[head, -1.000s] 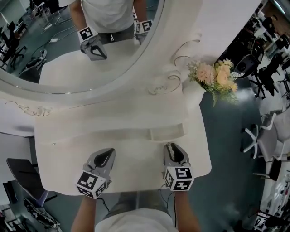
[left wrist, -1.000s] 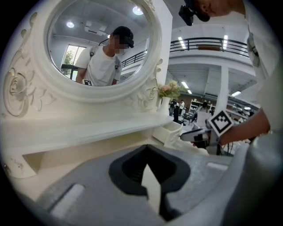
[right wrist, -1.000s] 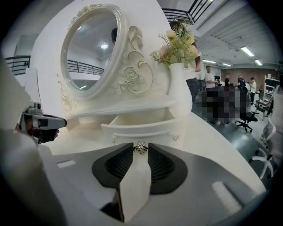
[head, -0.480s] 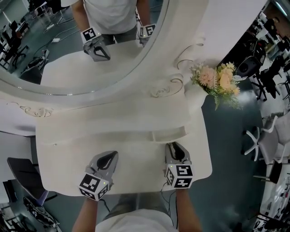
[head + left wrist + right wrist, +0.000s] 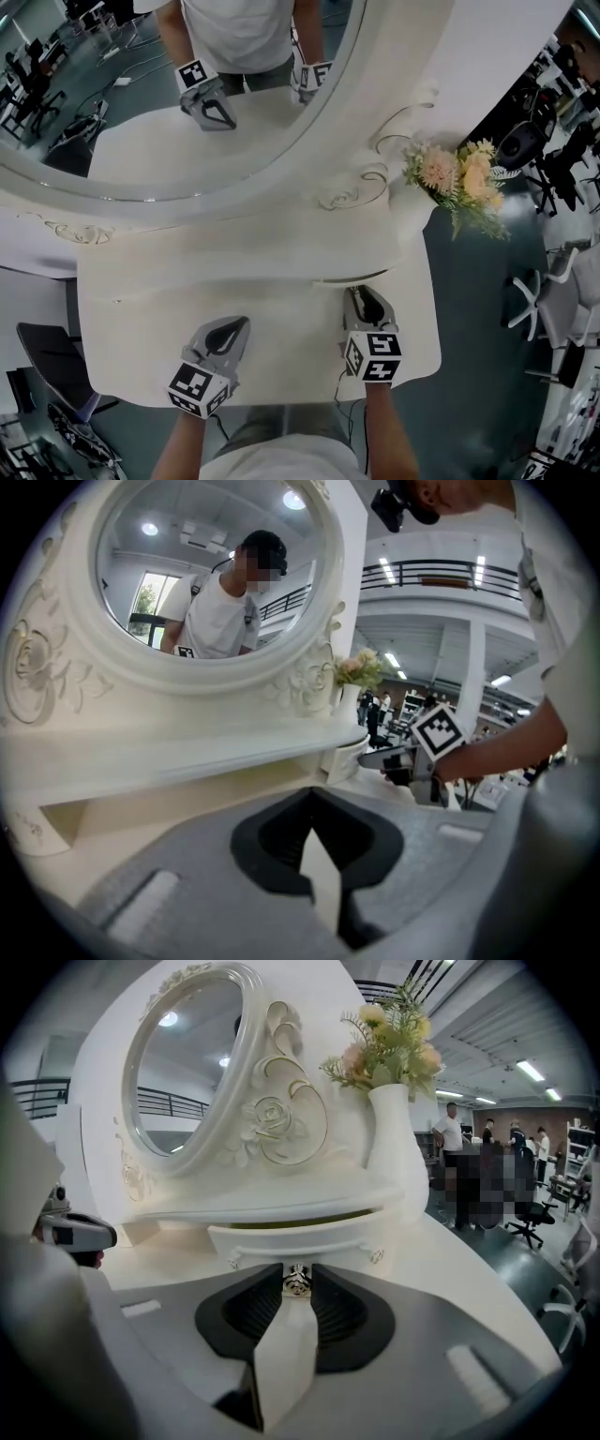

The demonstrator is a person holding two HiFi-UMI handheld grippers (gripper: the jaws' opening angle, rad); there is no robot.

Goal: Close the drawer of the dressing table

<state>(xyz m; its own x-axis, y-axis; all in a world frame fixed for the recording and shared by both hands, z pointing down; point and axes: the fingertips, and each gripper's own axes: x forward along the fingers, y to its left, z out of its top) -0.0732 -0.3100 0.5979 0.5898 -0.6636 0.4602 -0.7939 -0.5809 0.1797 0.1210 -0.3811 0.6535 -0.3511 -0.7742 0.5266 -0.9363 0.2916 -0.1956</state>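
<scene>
The white dressing table point(image 5: 141, 319) has a small drawer point(image 5: 352, 279) under its shelf at the right, pushed almost fully in. In the right gripper view the drawer front point(image 5: 300, 1237) stands just past the shelf edge, with a thin slit of its inside showing above it. My right gripper point(image 5: 361, 292) is at the drawer, its tips point(image 5: 296, 1279) closed round the small metal knob point(image 5: 296, 1282). My left gripper point(image 5: 239, 322) rests over the tabletop to the left, shut and holding nothing point(image 5: 314, 794).
A large oval mirror point(image 5: 187, 94) rises behind the shelf and reflects the person and both grippers. A white vase of flowers point(image 5: 459, 178) stands on the shelf's right end, above the drawer point(image 5: 394, 1138). Office chairs and floor lie to the right of the table.
The drawer has slid in toward the table, and my right gripper has moved forward with it. The left gripper has stayed where it was.
</scene>
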